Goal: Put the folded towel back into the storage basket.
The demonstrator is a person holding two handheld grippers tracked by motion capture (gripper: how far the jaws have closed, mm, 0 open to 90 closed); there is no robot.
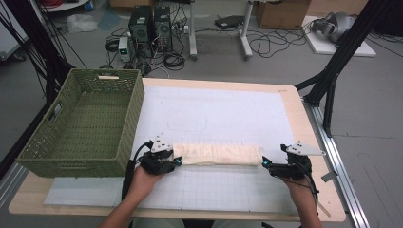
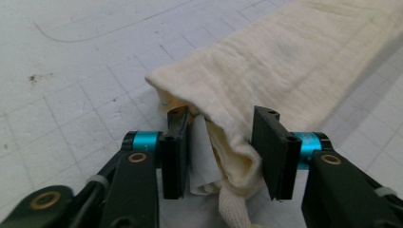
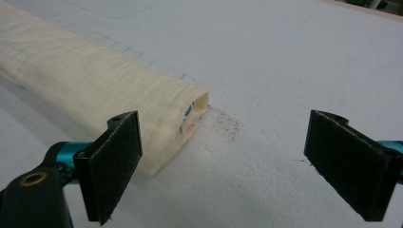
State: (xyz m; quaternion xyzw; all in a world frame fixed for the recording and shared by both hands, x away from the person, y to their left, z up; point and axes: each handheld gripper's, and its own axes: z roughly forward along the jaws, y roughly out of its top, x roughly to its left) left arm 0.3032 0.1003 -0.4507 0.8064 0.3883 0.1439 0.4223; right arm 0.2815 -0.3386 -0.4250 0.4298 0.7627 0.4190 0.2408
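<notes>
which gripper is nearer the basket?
Left. The left gripper sits at the cloth's near end, just off the basket's front corner. The right gripper is at the cloth's far end, well away.

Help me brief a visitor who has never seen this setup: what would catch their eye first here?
First, the long cream folded cloth lying across the white gridded mat, with a hand-held gripper at each end. The left hand-held gripper has its jaws around the cloth's bunched end, while the right hand-held gripper stands wide open beside the other end. Next, the big green woven basket at the table's left edge.
</notes>
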